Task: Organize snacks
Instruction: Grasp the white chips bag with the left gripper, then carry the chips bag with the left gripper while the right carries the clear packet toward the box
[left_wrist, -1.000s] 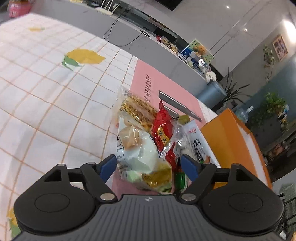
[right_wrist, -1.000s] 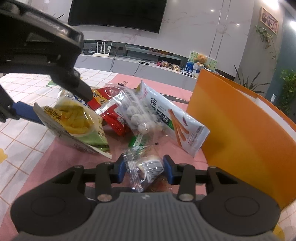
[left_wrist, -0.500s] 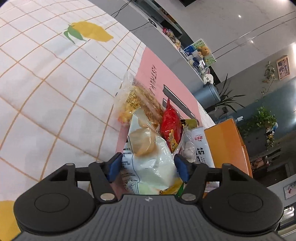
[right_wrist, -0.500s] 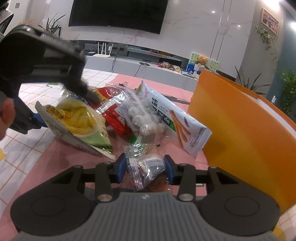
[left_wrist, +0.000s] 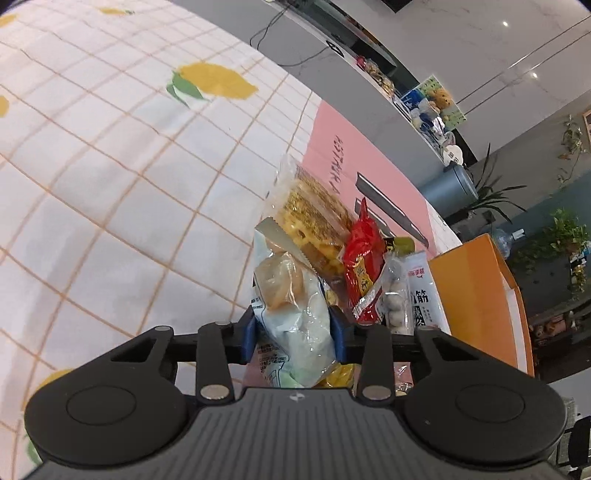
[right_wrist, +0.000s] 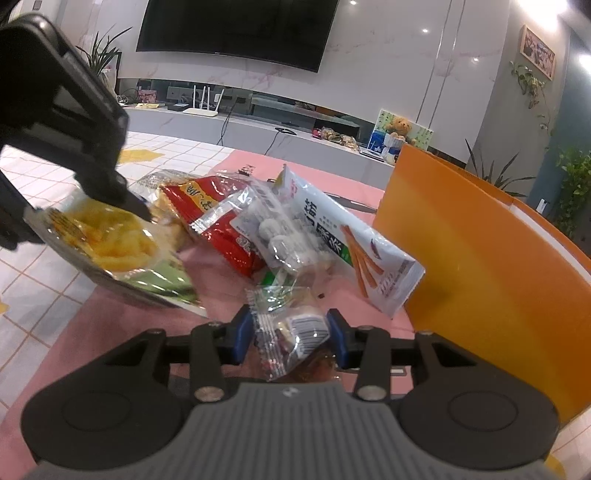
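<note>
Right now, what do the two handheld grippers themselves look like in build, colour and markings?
Both look alike. The left gripper and right gripper each have a ribbed dark grey body with a small pale logo, two round black housings at the sides, black link arms with silver pivot pins, and blue pads on the jaws. No cables, sleeves or clothing show.

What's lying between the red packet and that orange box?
In the right wrist view: a clear bag of white balls and a white breadstick packet between red packet and orange box.
</note>
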